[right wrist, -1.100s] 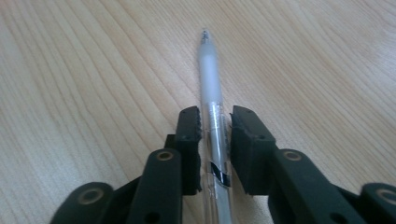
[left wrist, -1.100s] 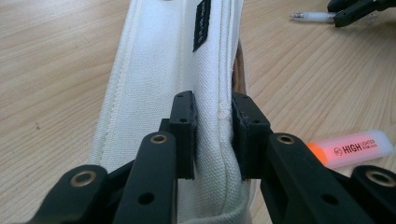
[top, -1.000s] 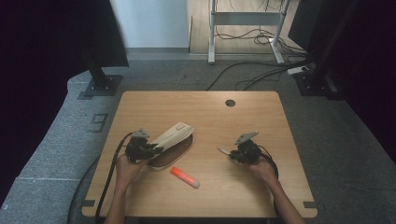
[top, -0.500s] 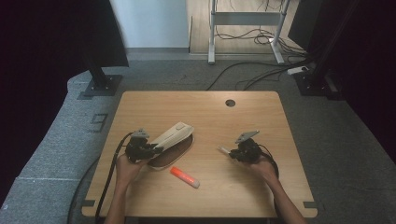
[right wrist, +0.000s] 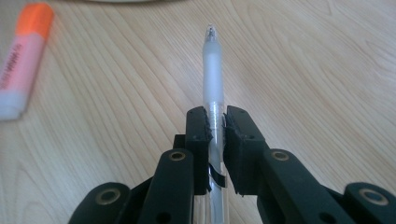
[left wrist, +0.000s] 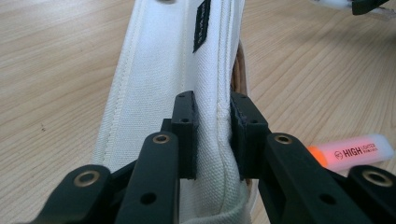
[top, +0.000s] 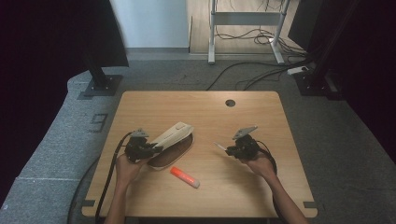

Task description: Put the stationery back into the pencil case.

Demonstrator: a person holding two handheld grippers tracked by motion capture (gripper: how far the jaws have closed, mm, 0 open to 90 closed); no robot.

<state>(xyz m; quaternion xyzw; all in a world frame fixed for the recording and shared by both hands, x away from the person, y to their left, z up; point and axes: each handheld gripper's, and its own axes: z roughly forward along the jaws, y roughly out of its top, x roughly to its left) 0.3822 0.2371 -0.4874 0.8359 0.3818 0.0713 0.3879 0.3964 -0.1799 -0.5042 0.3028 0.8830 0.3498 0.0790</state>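
Observation:
A cream canvas pencil case (top: 173, 135) with a brown lining lies open on the wooden table (top: 201, 107). My left gripper (top: 150, 150) is shut on the case's upper flap (left wrist: 177, 60) and holds it raised; the pads pinch the fabric at its seam (left wrist: 214, 135). My right gripper (top: 229, 149) is shut on a clear pen (right wrist: 212, 84), whose tip points away from the jaws. In the high view the pen (top: 219, 146) sticks out toward the case, a short way to its right. An orange highlighter (top: 184, 177) lies on the table in front of the case.
The highlighter (left wrist: 350, 151) lies just right of my left jaws, and in the right gripper view the highlighter (right wrist: 23, 58) is at upper left. A round cable hole (top: 230, 102) sits near the table's far edge. Monitor stands and cables are on the floor beyond.
The right gripper with the pen has shifted slightly. The left gripper and the case have kept still.

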